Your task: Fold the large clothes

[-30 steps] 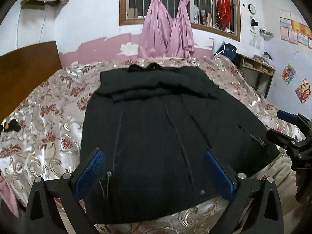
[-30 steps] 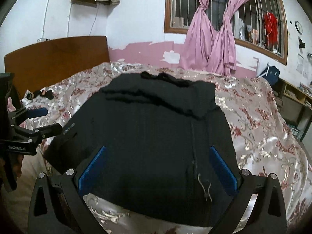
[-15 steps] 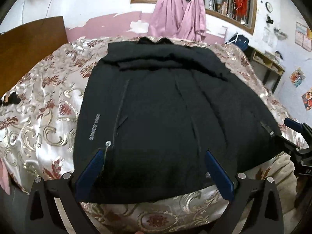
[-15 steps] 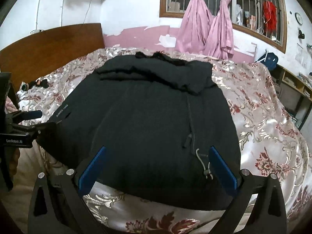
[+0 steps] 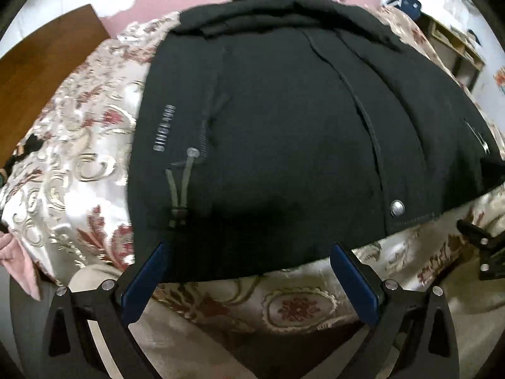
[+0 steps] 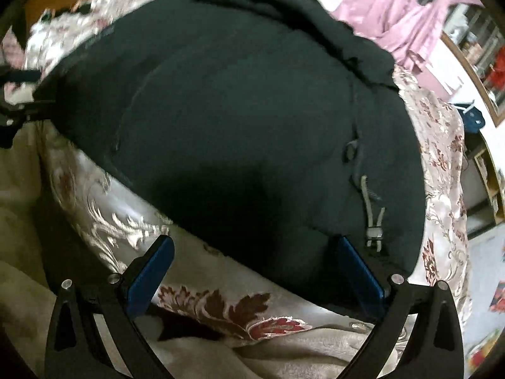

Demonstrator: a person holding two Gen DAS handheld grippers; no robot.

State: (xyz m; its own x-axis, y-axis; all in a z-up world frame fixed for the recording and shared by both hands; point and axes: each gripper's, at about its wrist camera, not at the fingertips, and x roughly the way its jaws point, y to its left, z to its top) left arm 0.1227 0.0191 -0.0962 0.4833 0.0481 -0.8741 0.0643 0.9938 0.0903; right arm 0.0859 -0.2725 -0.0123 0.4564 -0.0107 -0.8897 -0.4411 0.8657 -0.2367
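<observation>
A large black jacket (image 5: pixel 284 120) lies spread flat on the floral bedspread (image 5: pixel 79 145), sleeves folded in, hem toward me. Grey lettering and a drawcord with toggle (image 5: pixel 180 195) mark its near left corner; a snap button (image 5: pixel 397 207) sits near the hem. My left gripper (image 5: pixel 249 252) is open, low at the hem, its blue pads (image 5: pixel 145 278) just under the hem edge. In the right wrist view the jacket (image 6: pixel 252 126) fills the frame. My right gripper (image 6: pixel 252 249) is open at the near right corner, beside a drawcord (image 6: pixel 372 208). Nothing is held.
The bed edge with beige blanket (image 6: pixel 47 237) drops away below both grippers. A wooden headboard (image 5: pixel 41 63) stands at the left. Pink curtains (image 6: pixel 394 9) and a window are behind, shelves (image 5: pixel 454 50) at the right. The right gripper (image 5: pixel 486 246) shows at the left wrist view's edge.
Both grippers have dropped and moved in close to the jacket's hem, still open. The jacket itself has not moved.
</observation>
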